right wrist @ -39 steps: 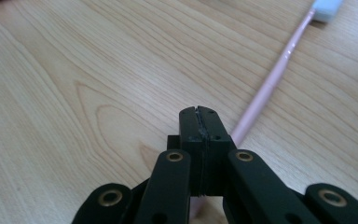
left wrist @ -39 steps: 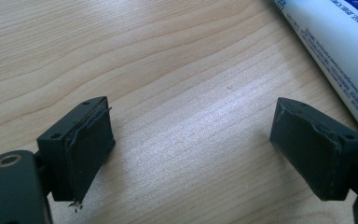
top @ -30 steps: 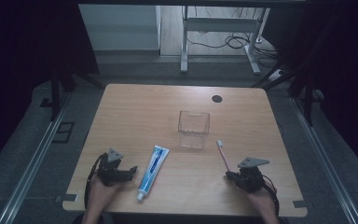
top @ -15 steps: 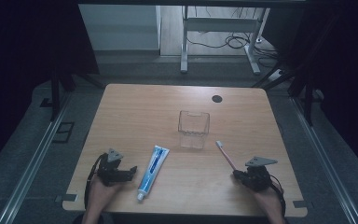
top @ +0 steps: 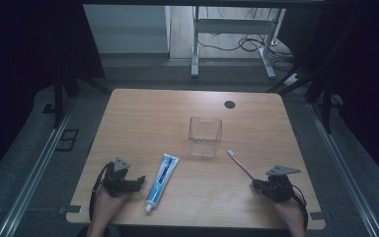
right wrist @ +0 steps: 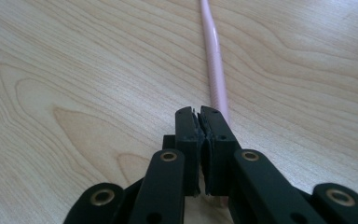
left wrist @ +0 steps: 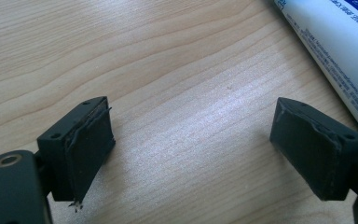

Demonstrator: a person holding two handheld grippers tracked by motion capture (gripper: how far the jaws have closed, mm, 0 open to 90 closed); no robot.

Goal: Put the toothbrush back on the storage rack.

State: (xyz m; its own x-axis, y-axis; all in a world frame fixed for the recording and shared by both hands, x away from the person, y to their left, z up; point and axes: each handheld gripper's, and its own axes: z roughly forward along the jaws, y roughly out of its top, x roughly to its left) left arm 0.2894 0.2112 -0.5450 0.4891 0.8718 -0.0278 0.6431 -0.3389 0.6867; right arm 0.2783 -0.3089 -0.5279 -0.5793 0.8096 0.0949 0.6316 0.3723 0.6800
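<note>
In the high view the left gripper (top: 137, 180) rested near the table's (top: 143, 118) front edge just left of the toothpaste tube (top: 161, 180), while the right gripper (top: 254, 183) sat at the near end of the pink toothbrush (top: 241, 165), which lay slanting toward the clear container (top: 205, 135). The left gripper view showed its jaws spread wide over bare wood, the tube (left wrist: 340, 51) beside the right jaw. In the right gripper view the jaws had just been parting slightly yet stood nearly pressed together with nothing between them, the toothbrush (right wrist: 216, 74) lying on the table beneath and beyond them.
</note>
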